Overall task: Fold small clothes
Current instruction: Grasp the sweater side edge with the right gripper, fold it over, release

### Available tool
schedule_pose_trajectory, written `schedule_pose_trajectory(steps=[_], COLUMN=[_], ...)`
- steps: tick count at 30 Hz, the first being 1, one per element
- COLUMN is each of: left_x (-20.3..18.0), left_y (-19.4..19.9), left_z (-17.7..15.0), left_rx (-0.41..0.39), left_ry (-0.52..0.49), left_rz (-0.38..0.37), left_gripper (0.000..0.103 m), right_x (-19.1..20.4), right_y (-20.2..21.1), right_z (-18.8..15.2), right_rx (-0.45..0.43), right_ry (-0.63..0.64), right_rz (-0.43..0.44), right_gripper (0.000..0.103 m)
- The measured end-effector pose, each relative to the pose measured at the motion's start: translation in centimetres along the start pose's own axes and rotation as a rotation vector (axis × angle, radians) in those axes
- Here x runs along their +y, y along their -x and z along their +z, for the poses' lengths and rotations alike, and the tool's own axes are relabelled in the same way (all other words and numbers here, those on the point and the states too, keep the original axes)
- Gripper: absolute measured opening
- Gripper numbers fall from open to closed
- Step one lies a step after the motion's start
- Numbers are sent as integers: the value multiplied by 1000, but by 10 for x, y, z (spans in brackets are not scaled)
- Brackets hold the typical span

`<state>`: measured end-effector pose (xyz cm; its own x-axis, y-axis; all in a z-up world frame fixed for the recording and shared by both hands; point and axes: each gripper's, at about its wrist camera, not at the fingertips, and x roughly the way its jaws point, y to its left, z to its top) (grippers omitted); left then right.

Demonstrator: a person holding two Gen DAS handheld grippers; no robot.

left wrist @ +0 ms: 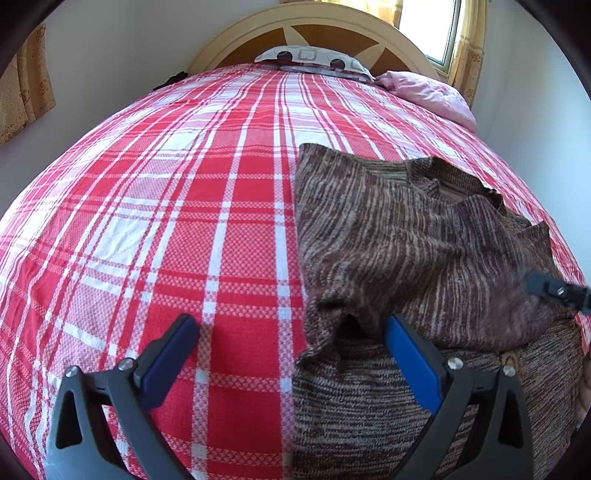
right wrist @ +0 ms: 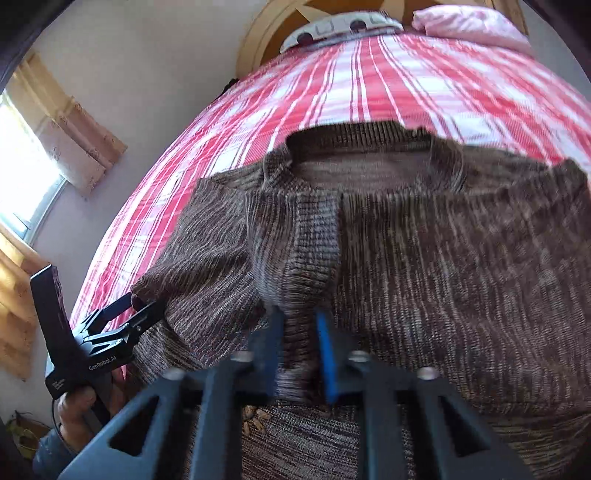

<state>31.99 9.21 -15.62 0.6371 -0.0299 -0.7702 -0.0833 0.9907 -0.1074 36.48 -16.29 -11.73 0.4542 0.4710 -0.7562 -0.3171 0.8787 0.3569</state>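
A brown marled knit sweater (left wrist: 399, 236) lies partly folded on the red and white plaid bed (left wrist: 166, 221). My left gripper (left wrist: 291, 328) is open and empty, its right finger (left wrist: 410, 358) touching the sweater's folded left edge. In the right wrist view the sweater (right wrist: 443, 258) fills the frame, neckline toward the headboard. My right gripper (right wrist: 299, 332) is shut on a raised fold of the sweater. The left gripper (right wrist: 125, 314) shows at the sweater's left edge. The right gripper's tip (left wrist: 554, 291) shows at the far right of the left wrist view.
A patterned pillow (left wrist: 310, 59) and a pink pillow (left wrist: 428, 92) lie at the headboard (left wrist: 295, 26). Windows with yellow curtains (right wrist: 66, 129) flank the bed. White walls stand close on both sides.
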Motion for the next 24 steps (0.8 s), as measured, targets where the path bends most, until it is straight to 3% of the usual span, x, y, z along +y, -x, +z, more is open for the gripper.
schedule_pose_trajectory(steps=[4,8,10,13,14,15,17,20,22,23,24], left_x=[0,0,0,1,1,1,1,2,2,2,2], left_y=[0,0,1,1,1,1,1,0,1,1,1], left_z=[0,0,0,-1,-1,-1,-1,-1,-1,-1,-1], left_rx=[1,-1,-6,-6,-6,-5,-5,-6,-6,-7,-7], left_ry=[-1,0,2,5,5,5,8,10,13,15,16], left_rz=[3,3,7,10,10,9,6,4,1,-2,-2], left_gripper=[103,103,103,103,103,103,103,103,103,103,103], right_x=[1,-9,-14,-25,-27,-28,-32,-32,-28,-27,-25], right_y=[34,16,11,5,3,1,-3,-19,-28,-29,-25], right_z=[3,-6,-7,4,9,17,28,43,46,45,45], right_rx=[-91,19,17,-6,-18,-32,-54,-36,4,6,-18], right_ry=[29,40,46,-2,-15,-30,-74,-85,-71,-62,-53], right_rz=[-75,-98,-135,-70,-65,-47,-7,4,10,-21,-53], right_gripper=[1,2,2,6,16,42,69,69,46,24,14])
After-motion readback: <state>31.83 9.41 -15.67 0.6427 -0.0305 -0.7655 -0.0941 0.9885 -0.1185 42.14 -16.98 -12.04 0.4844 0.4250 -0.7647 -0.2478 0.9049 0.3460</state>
